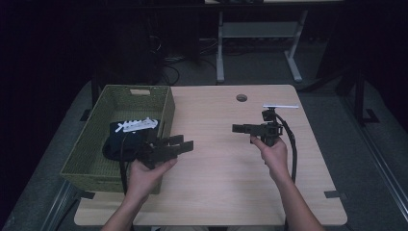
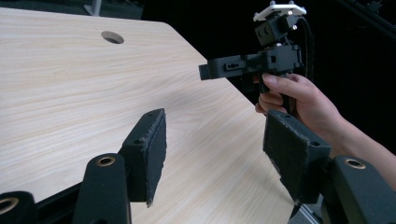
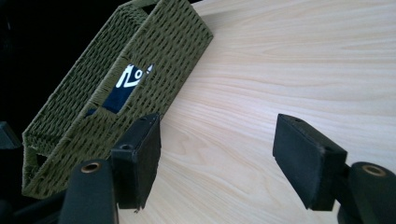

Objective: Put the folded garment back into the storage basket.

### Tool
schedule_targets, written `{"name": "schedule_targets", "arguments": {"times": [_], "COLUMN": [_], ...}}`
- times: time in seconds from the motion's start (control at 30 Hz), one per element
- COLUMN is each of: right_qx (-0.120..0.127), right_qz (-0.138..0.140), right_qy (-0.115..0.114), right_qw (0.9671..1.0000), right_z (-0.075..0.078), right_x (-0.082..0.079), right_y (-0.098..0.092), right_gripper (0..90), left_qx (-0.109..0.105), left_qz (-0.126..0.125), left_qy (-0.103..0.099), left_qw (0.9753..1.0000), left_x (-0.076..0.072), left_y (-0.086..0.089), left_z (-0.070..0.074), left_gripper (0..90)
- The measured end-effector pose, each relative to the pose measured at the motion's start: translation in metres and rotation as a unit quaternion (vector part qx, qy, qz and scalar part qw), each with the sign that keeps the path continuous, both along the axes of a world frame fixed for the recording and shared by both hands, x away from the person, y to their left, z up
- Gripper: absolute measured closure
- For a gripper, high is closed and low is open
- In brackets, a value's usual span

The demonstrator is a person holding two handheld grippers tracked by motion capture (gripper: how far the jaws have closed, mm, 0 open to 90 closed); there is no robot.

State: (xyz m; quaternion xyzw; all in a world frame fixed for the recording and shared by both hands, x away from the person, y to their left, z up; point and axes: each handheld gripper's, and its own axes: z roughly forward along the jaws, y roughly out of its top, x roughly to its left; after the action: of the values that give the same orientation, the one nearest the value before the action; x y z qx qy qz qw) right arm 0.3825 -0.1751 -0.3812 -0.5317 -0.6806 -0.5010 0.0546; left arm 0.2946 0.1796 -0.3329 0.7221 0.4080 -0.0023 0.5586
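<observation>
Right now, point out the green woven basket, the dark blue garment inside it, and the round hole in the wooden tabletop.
green woven basket (image 1: 166, 103): high view, right rim.
dark blue garment (image 1: 113, 142): high view, fabric middle.
round hole (image 1: 241, 98): high view, hole centre.

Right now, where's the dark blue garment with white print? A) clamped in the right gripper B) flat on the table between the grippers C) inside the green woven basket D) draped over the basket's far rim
C: the high view shows the dark blue garment lying inside the green woven basket, and the right gripper view shows it through the handle cutout in the basket's wall.
</observation>
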Motion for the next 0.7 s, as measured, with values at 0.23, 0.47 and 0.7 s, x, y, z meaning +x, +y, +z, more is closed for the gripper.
{"name": "schedule_targets", "arguments": {"times": [0.23, 0.47, 0.7], "right_qx": [-0.001, 0.003, 0.003], "right_qz": [-0.011, -0.025, -0.038], "right_qy": [0.006, 0.015, 0.025], "right_qw": [0.9999, 0.9996, 0.9990], "right_z": [-0.007, -0.017, -0.026], "right_x": [-0.007, -0.014, -0.023], "right_y": [-0.016, -0.033, -0.049], "right_gripper": [31.5, 31.1, 30.2], "left_qx": [0.001, 0.000, 0.003], "left_qz": [0.001, -0.001, -0.002], "left_qy": [0.005, 0.016, 0.023], "left_qw": [1.0000, 0.9999, 0.9997], "left_x": [0.006, 0.013, 0.017], "left_y": [-0.019, -0.032, -0.040], "left_z": [-0.012, -0.026, -0.036], "left_gripper": [37.6, 36.8, 36.2]}}
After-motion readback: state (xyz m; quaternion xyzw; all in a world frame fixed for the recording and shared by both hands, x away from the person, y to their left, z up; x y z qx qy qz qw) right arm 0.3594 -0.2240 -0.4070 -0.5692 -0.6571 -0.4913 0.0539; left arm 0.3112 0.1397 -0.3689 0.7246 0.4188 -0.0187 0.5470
